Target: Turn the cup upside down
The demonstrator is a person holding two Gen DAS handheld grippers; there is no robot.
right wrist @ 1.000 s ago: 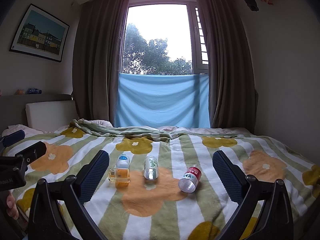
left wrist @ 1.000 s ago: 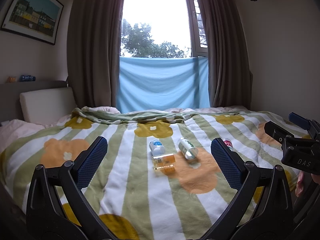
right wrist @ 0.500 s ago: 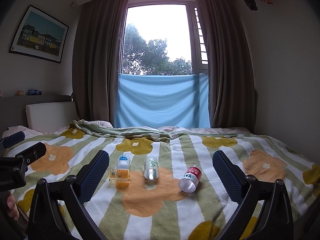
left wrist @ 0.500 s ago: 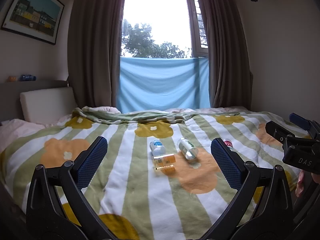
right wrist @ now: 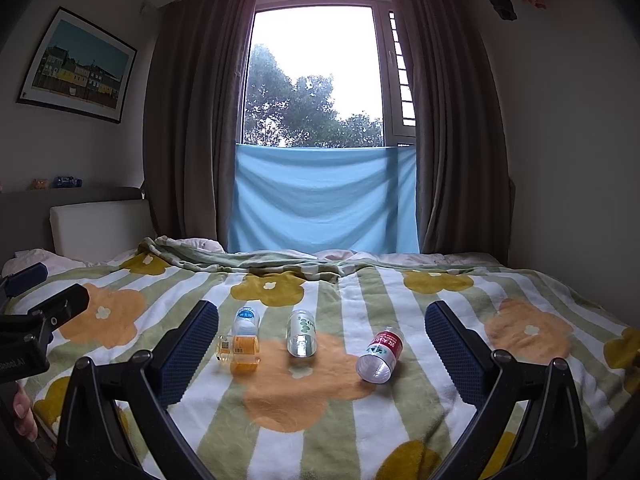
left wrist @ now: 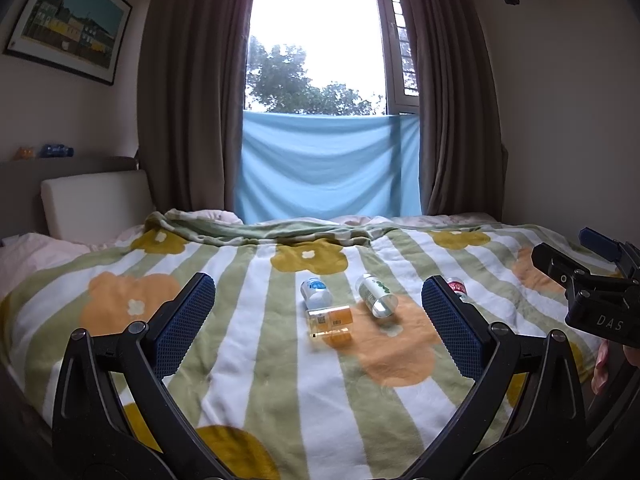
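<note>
Several clear plastic cups lie on their sides on the flowered bed blanket [right wrist: 320, 432]. A red-labelled cup [right wrist: 380, 354] lies at the right, its mouth toward me. A green-dotted cup [right wrist: 301, 333] lies in the middle, a blue-labelled cup [right wrist: 245, 320] behind an orange-labelled cup [right wrist: 239, 350] at the left. In the left wrist view the green-dotted cup [left wrist: 376, 295], blue-labelled cup [left wrist: 316, 292] and orange-labelled cup [left wrist: 330, 322] show; the red-labelled cup [left wrist: 456, 286] is half hidden by a finger. My left gripper [left wrist: 318, 320] and right gripper [right wrist: 322, 348] are both open, empty, short of the cups.
The bed fills the room's width. A white headboard cushion [right wrist: 100, 228] stands at the back left. Brown curtains [right wrist: 192, 120] and a blue cloth [right wrist: 324, 200] hang at the window behind the bed. A framed picture [right wrist: 80, 66] hangs on the left wall.
</note>
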